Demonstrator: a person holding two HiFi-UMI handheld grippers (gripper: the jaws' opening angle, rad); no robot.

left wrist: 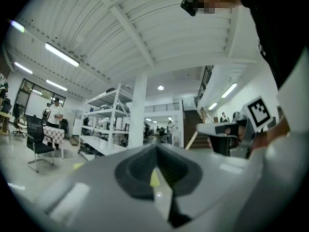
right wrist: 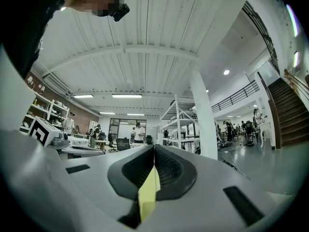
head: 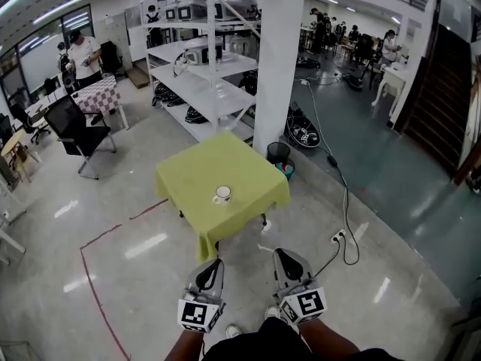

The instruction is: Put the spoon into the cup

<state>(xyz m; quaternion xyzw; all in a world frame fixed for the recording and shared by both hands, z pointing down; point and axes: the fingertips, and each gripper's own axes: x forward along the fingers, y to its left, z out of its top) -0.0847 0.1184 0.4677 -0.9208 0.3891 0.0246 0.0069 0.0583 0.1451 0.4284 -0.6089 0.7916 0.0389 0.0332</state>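
Note:
A white cup stands on a small table with a yellow-green cloth, a few steps ahead of me in the head view. I cannot make out the spoon at this distance. My left gripper and right gripper are held low and near my body, well short of the table. Both point forward with their jaws pressed together and nothing between them. In the left gripper view and the right gripper view the closed jaws point up across the hall, away from the table.
A white pillar and a white shelving rack stand behind the table. A black bin sits by the pillar. Cables trail across the floor at right. A black office chair stands at left. People work at desks far back.

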